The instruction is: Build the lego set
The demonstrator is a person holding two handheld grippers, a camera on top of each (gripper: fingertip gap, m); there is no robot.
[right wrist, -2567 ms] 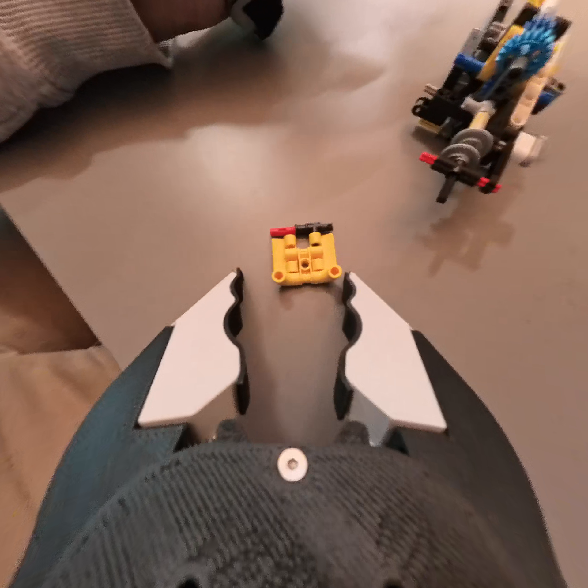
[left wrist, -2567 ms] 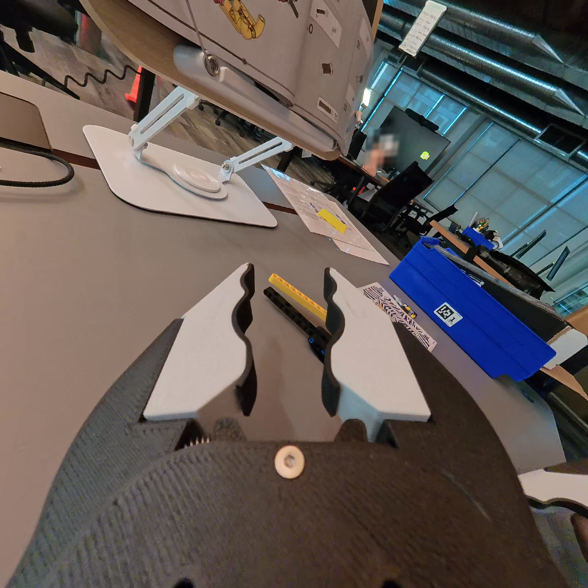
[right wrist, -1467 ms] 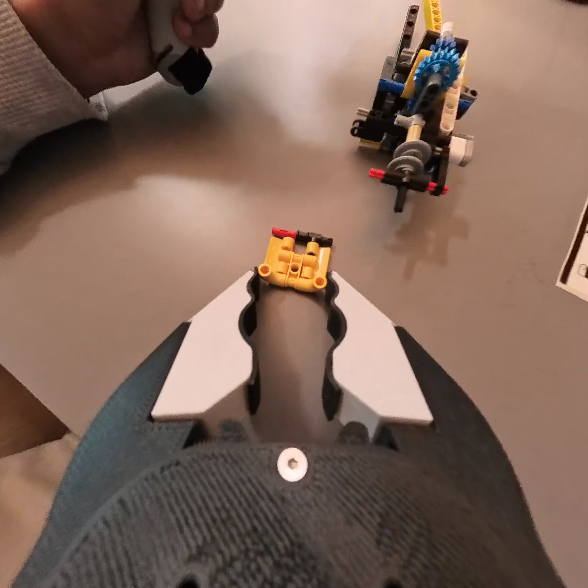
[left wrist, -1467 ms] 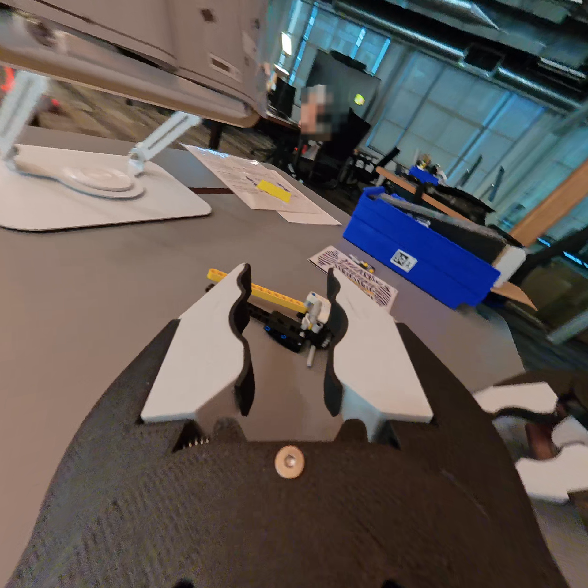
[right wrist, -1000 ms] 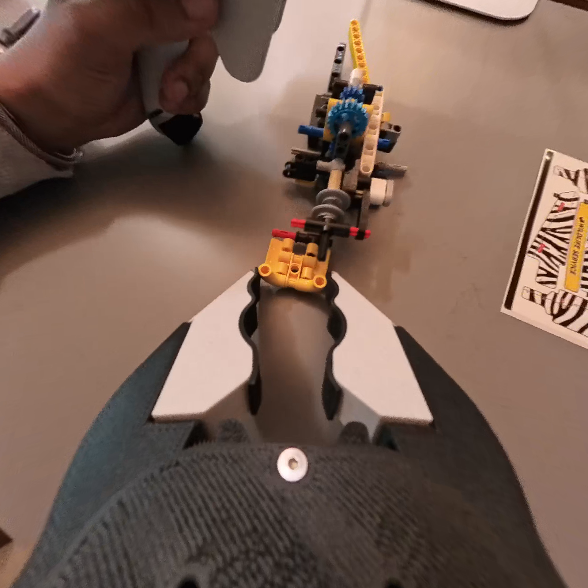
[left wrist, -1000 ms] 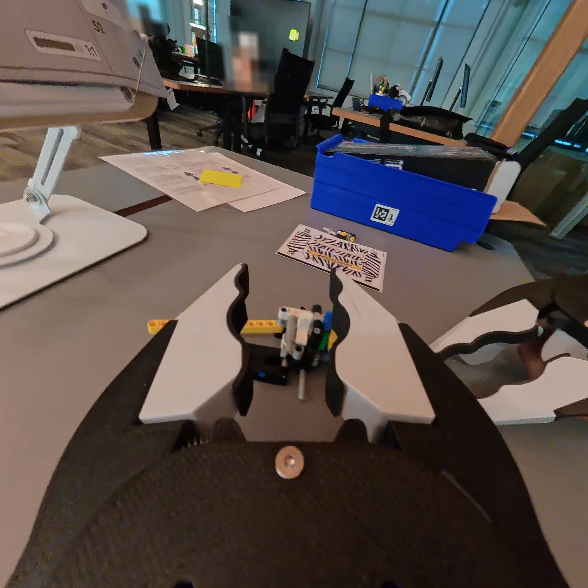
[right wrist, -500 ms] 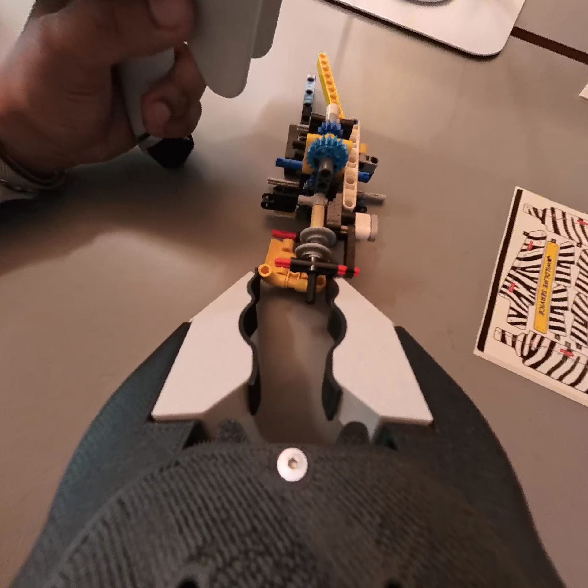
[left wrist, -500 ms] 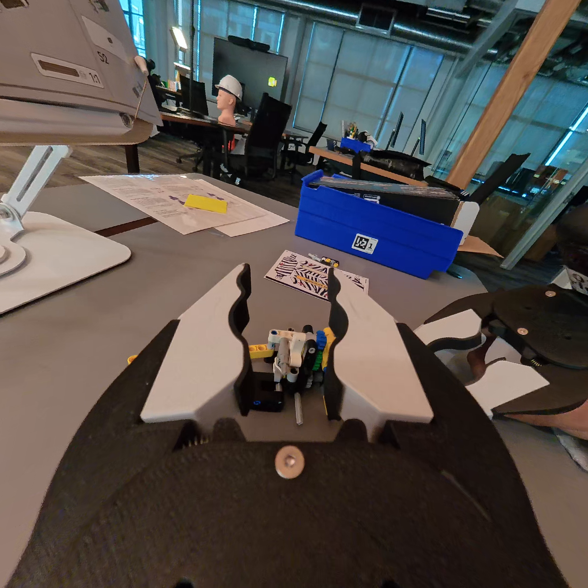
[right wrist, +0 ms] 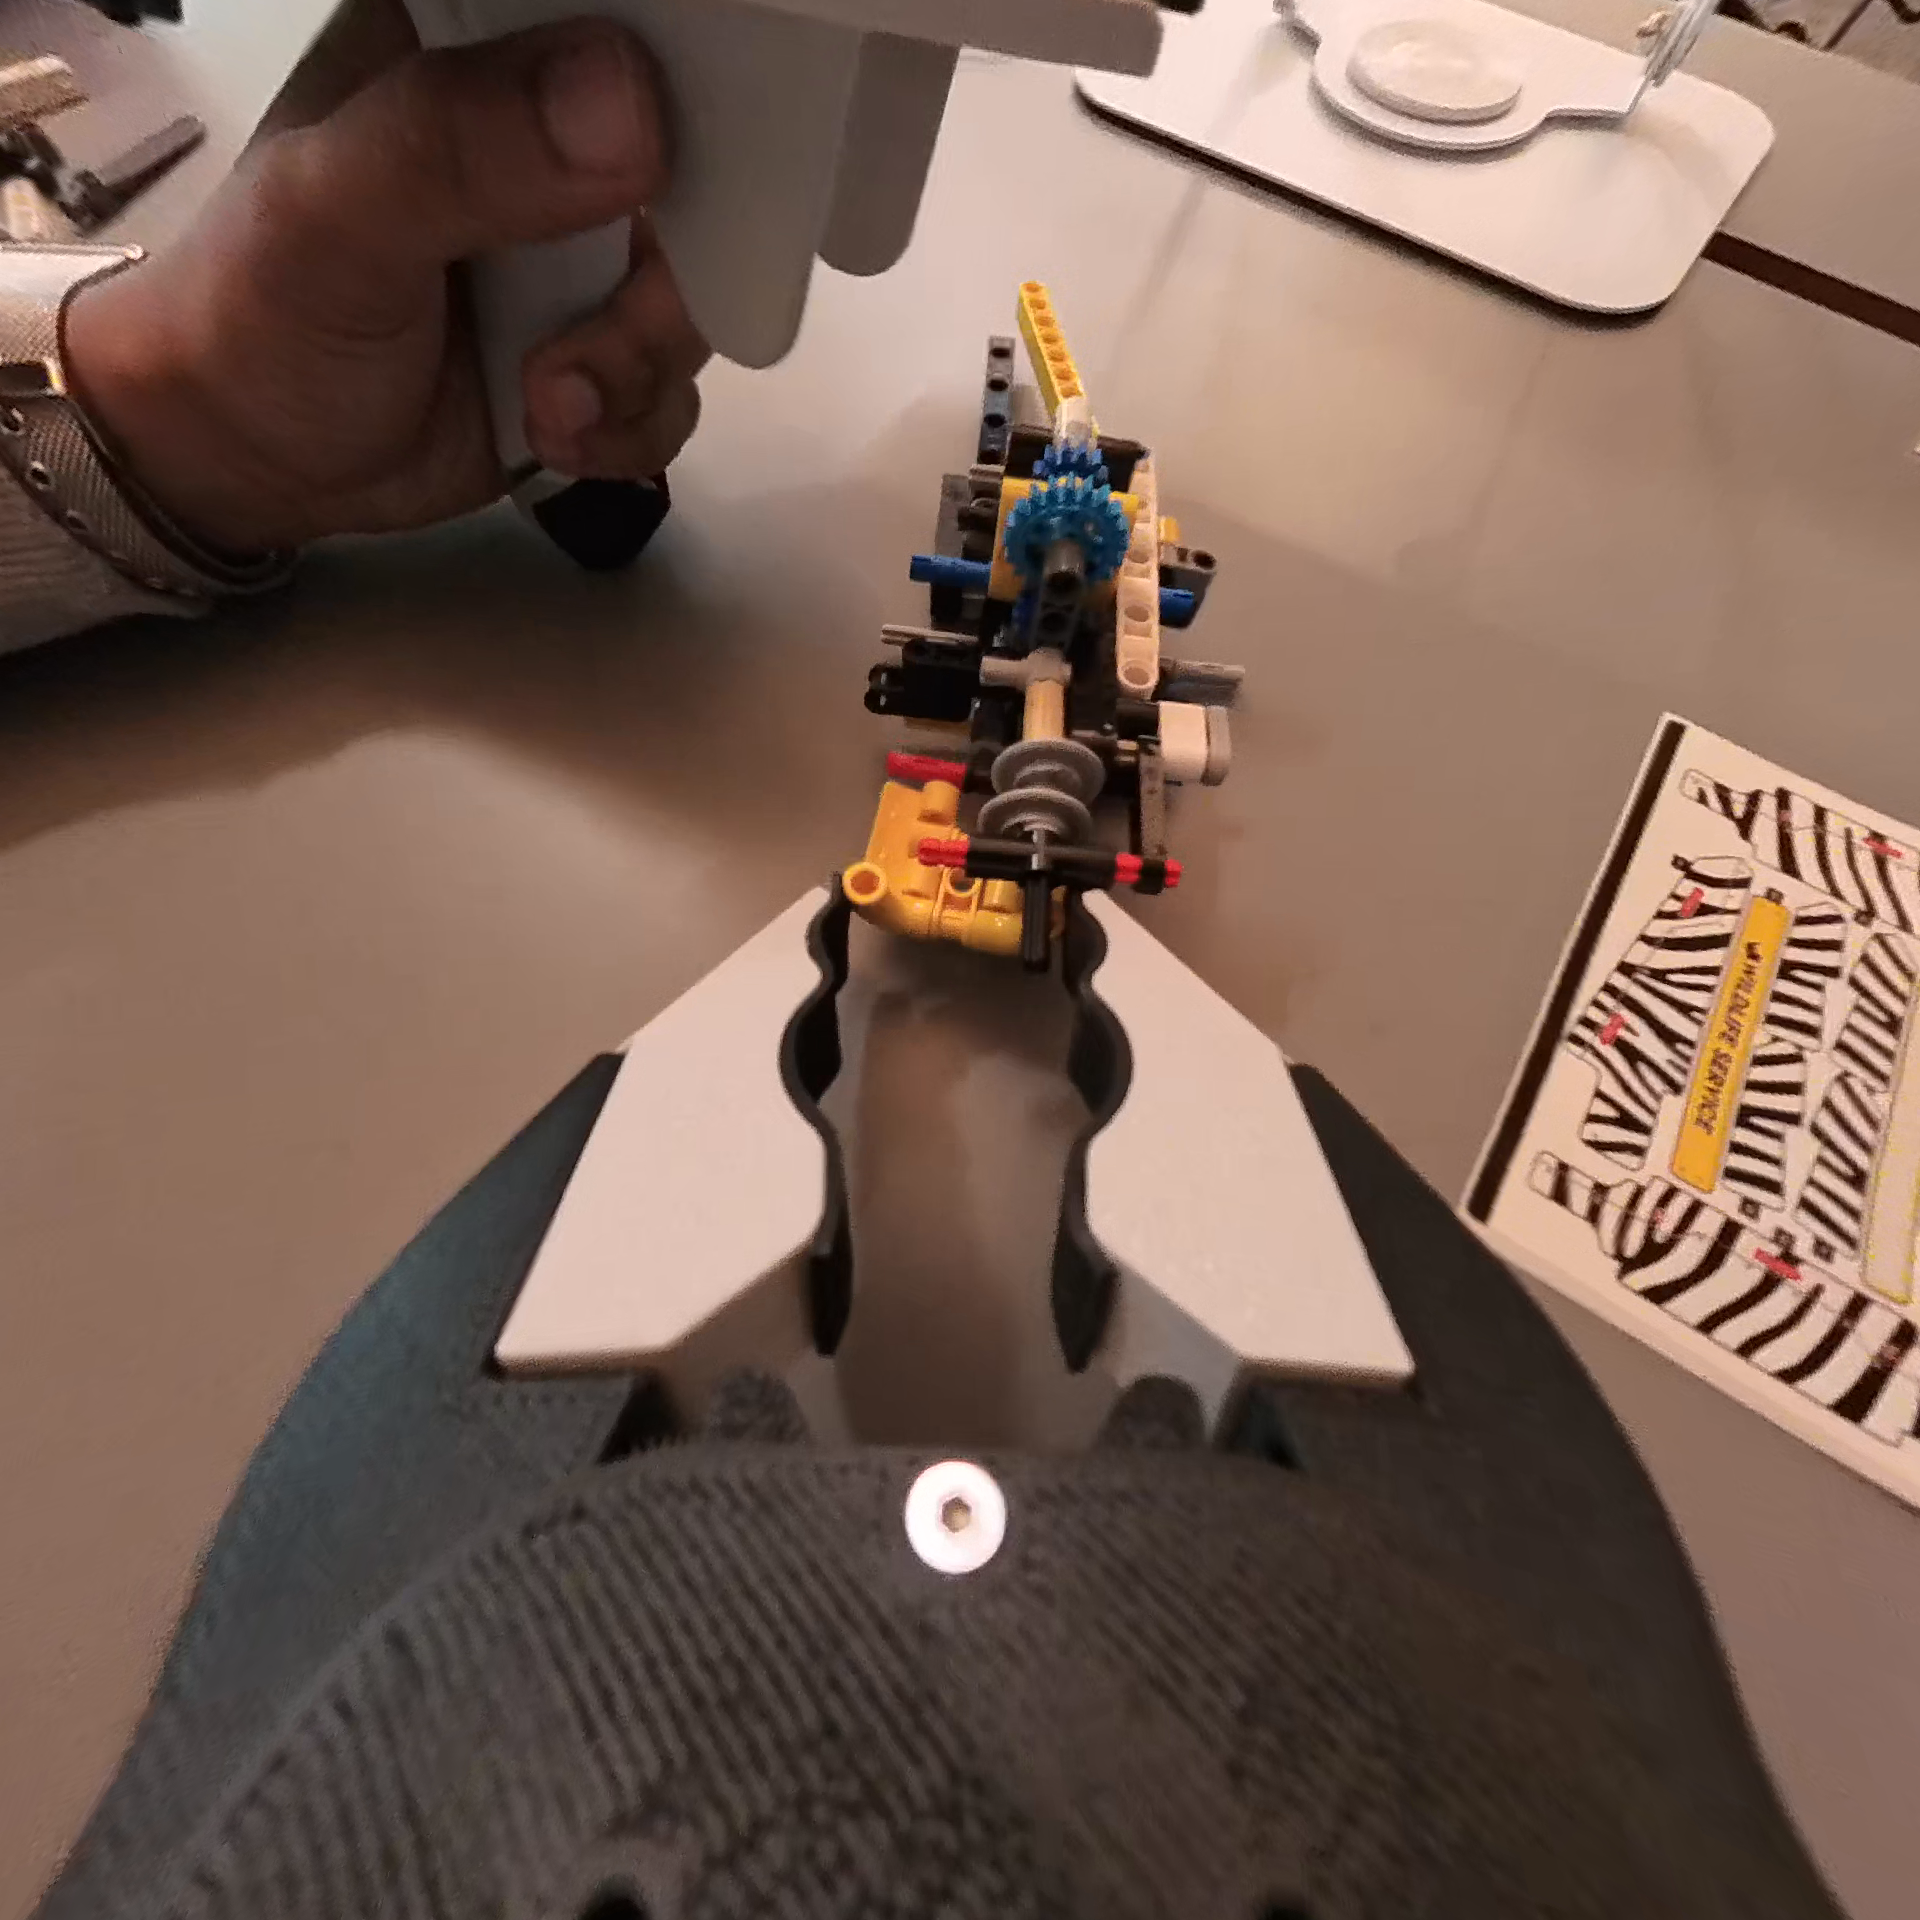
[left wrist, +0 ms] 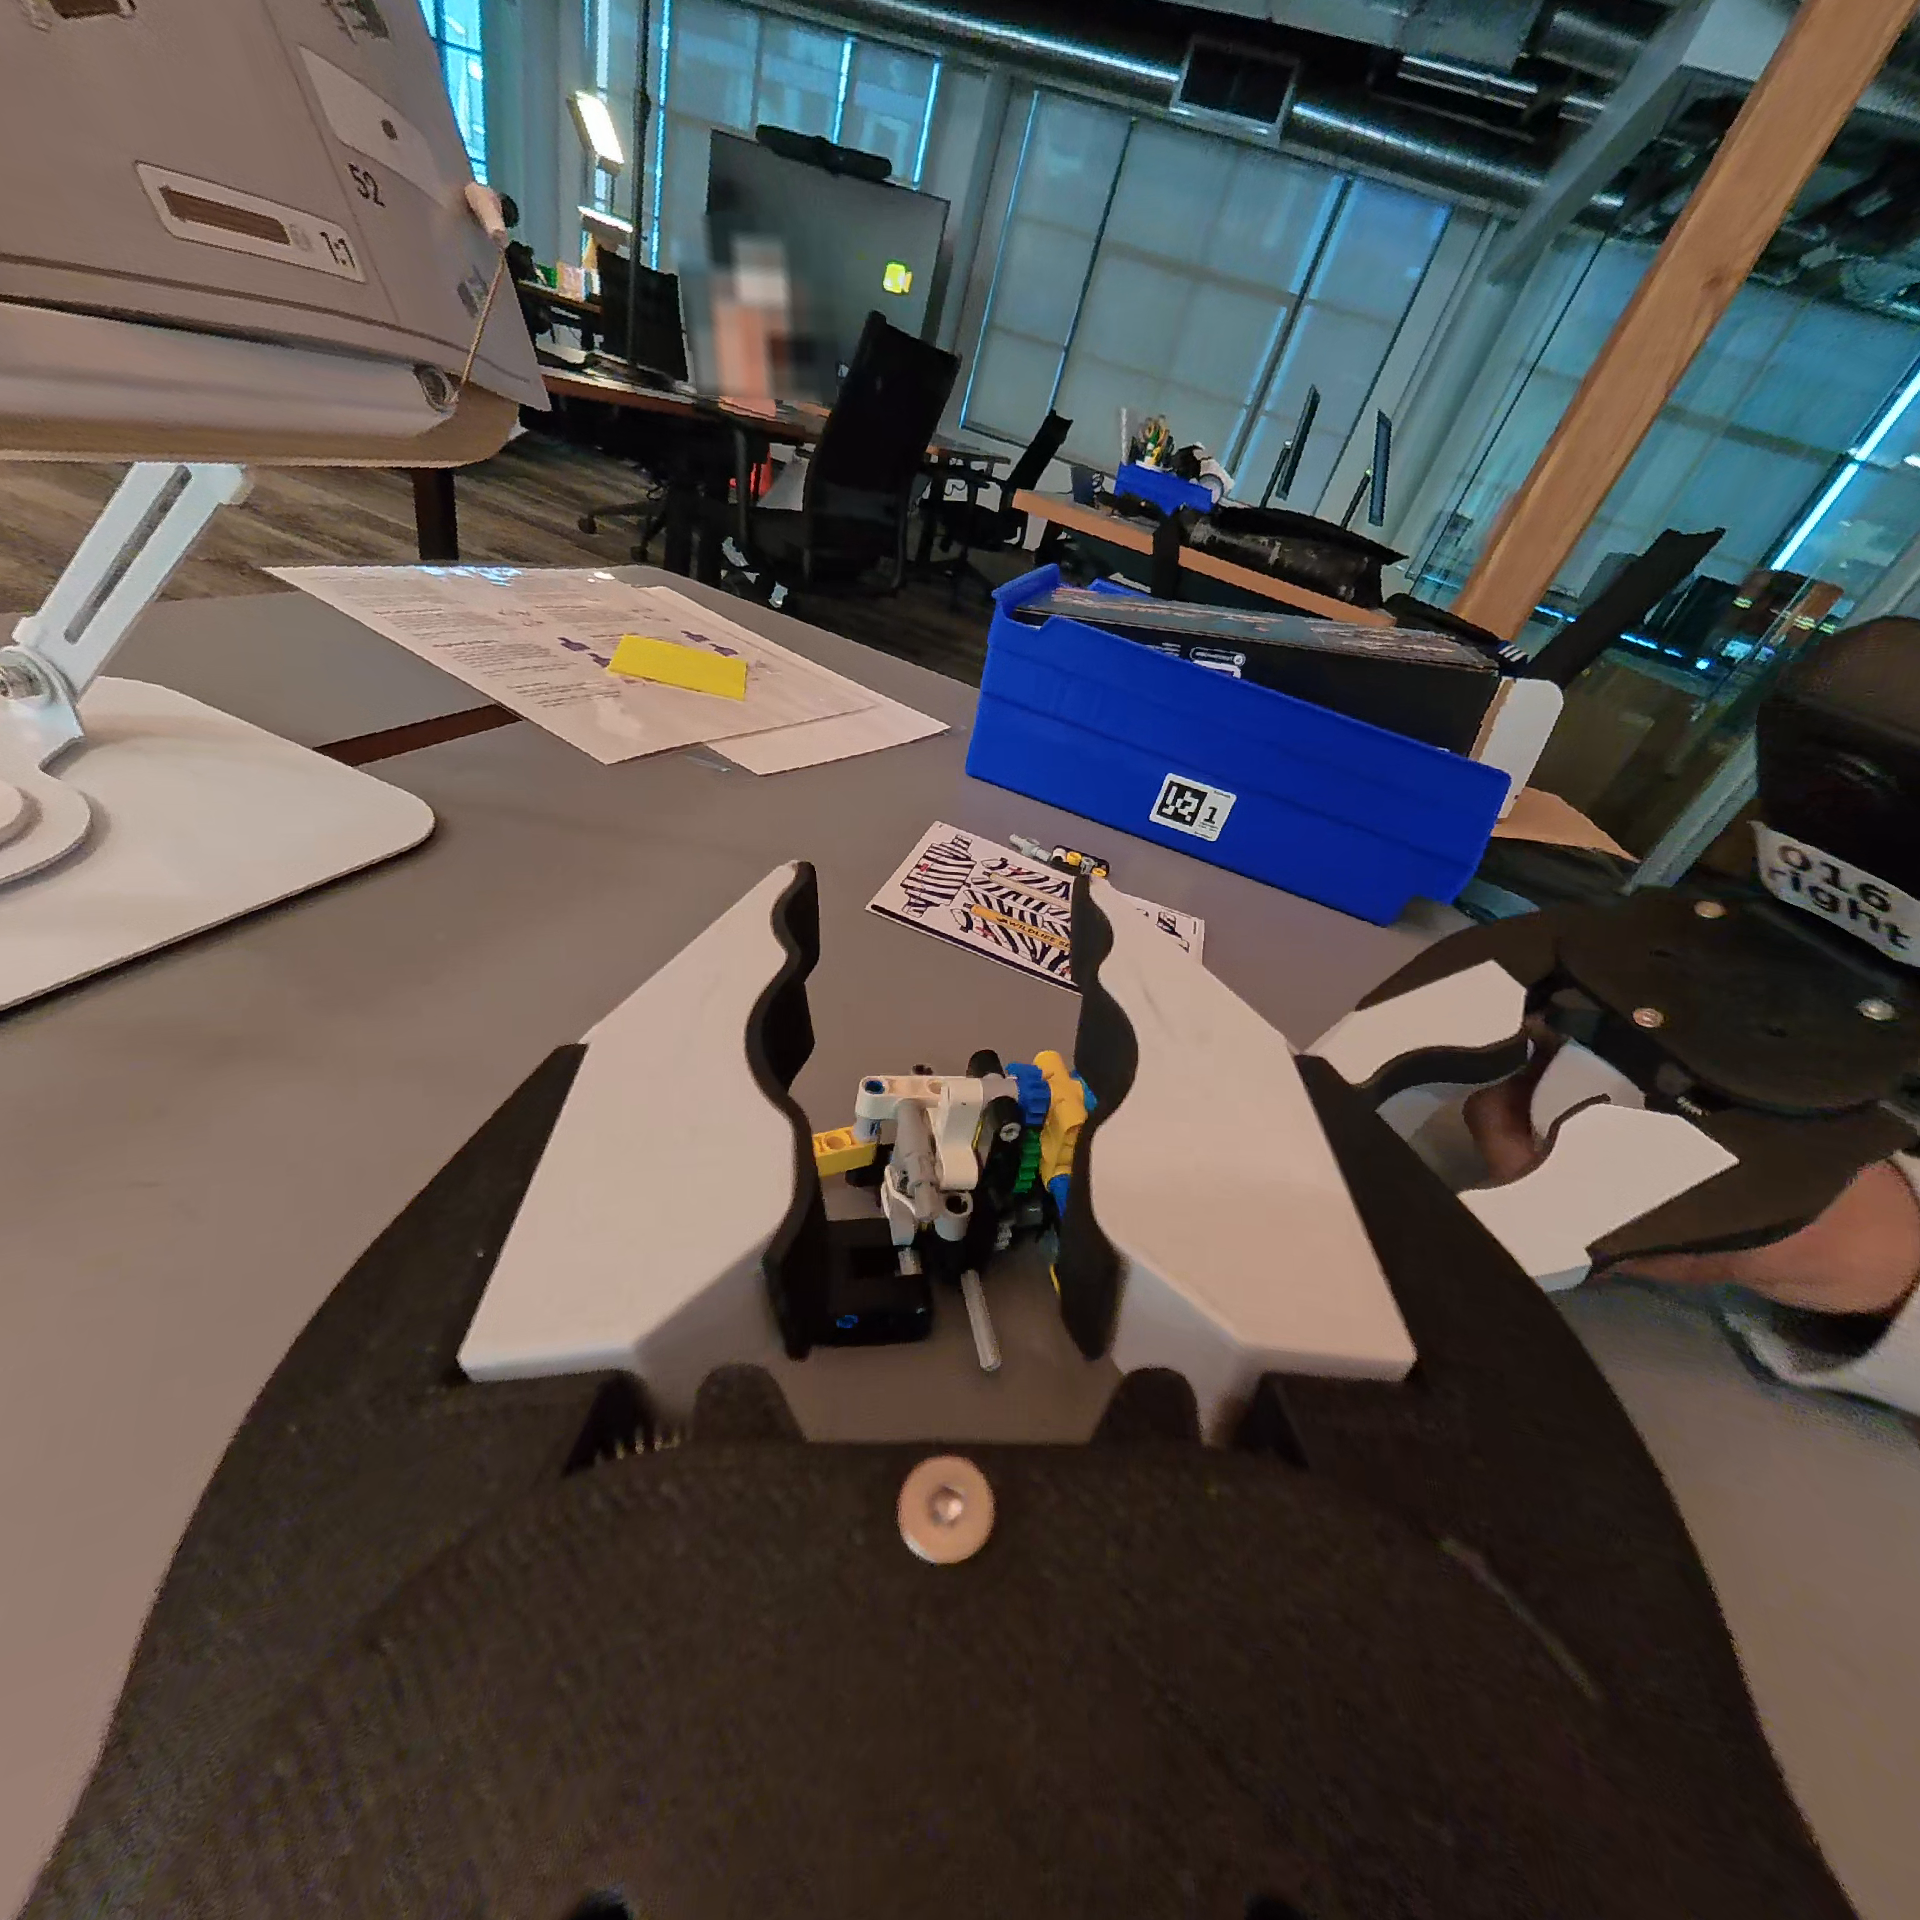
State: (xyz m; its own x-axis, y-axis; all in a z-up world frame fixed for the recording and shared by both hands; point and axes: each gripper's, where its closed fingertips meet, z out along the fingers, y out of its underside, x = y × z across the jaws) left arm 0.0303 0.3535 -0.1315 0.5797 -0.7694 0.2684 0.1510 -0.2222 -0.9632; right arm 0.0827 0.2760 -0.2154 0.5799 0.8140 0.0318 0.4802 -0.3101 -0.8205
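The part-built lego assembly (right wrist: 1060, 623), with a blue gear, grey pulleys, a yellow beam and a black axle with red ends, lies on the grey table. My right gripper (right wrist: 956, 914) is shut on a yellow lego frame piece (right wrist: 935, 894) and holds it against the assembly's near end, under the black axle. My left gripper (left wrist: 940, 904) is open, with its fingers on both sides of the assembly (left wrist: 956, 1153). The right gripper (left wrist: 1507, 1101) shows at the right in the left wrist view. A hand holds the left gripper's white handle (right wrist: 727, 156).
A zebra-striped sticker sheet (right wrist: 1714, 1091) lies right of the assembly and also shows in the left wrist view (left wrist: 1039, 914). A blue bin (left wrist: 1226, 769) stands behind it. A white stand base (left wrist: 156, 821) and papers with a yellow note (left wrist: 675, 665) lie farther back.
My right gripper closed on the yellow piece and carried it forward to the assembly's near end. My left gripper swung right and came over the assembly, which now sits deep between its fingers.
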